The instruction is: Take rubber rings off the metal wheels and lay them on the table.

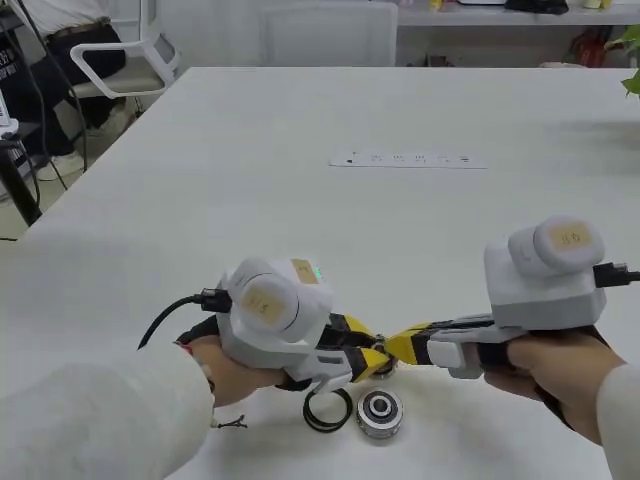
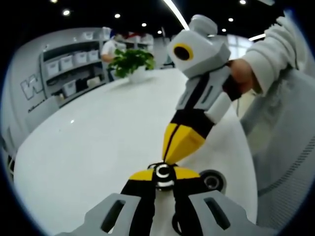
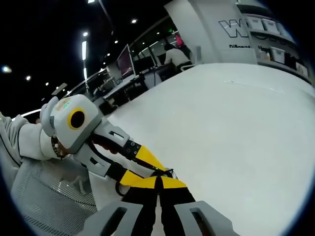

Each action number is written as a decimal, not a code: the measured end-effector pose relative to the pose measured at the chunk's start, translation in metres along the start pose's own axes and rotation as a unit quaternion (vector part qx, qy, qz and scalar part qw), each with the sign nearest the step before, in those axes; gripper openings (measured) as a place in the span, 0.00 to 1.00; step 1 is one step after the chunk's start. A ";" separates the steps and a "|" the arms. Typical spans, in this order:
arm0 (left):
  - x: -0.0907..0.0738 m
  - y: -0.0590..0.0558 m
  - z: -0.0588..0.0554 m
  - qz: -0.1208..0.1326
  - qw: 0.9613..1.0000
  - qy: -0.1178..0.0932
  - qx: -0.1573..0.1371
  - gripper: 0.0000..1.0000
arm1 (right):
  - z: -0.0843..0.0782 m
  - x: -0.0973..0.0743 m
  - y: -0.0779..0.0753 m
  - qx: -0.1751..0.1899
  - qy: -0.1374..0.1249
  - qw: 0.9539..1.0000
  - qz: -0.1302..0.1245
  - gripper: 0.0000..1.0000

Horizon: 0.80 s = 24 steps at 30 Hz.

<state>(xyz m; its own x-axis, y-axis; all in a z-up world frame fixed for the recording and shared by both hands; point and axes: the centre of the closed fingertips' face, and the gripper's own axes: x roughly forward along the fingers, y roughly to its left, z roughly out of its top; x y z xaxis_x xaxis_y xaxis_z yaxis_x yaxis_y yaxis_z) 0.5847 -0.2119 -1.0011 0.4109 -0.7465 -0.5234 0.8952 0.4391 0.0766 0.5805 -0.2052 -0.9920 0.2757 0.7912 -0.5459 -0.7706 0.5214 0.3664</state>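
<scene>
Evidently the work sits at the near edge of the white desk [image 1: 300, 180], about midway along it, where the two tools meet tip to tip. The left hand-held gripper [image 1: 367, 358] is clenched on a metal wheel [image 2: 163, 177], one jaw on either side of it, and holds it just above the desk. The right hand-held gripper [image 1: 399, 348] comes in from the opposite side with its jaws pressed together. In the left gripper view its tip touches the top of that wheel, and it appears to be pinching the wheel's thin black rubber ring [image 3: 168, 171]. Just nearer the desk's front edge a bare wheel [image 1: 380, 413] lies flat, and a loose ring [image 1: 328, 409] rests beside it, touching or nearly so.

My reading is that one wheel is already stripped and the second is being stripped now. The next move calls for the right tool to draw the ring outward and over the rim while the left holds the wheel firm. The ring should then be laid on the desk by the first.
</scene>
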 end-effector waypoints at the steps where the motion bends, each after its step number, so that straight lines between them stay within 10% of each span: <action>1: 0.000 0.000 0.000 0.000 1.000 0.000 0.000 0.14 | 0.000 0.000 0.000 0.000 0.000 1.000 -0.001 0.00; 11: 0.000 0.000 0.000 -0.001 1.000 0.008 -0.003 0.14 | 0.002 -0.001 -0.003 0.012 -0.007 1.000 -0.009 0.00; 24: -0.021 -0.001 0.039 -0.009 1.000 -0.023 0.014 0.28 | 0.008 -0.003 -0.001 0.028 -0.018 0.999 -0.004 0.00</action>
<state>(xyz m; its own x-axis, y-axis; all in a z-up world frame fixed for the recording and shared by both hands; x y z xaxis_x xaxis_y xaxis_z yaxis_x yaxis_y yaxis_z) 0.5818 -0.2160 -0.9573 0.4008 -0.7767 -0.4860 0.9072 0.4106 0.0919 0.5849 -0.2051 -0.9848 0.3028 0.7970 -0.5226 -0.7352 0.5443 0.4041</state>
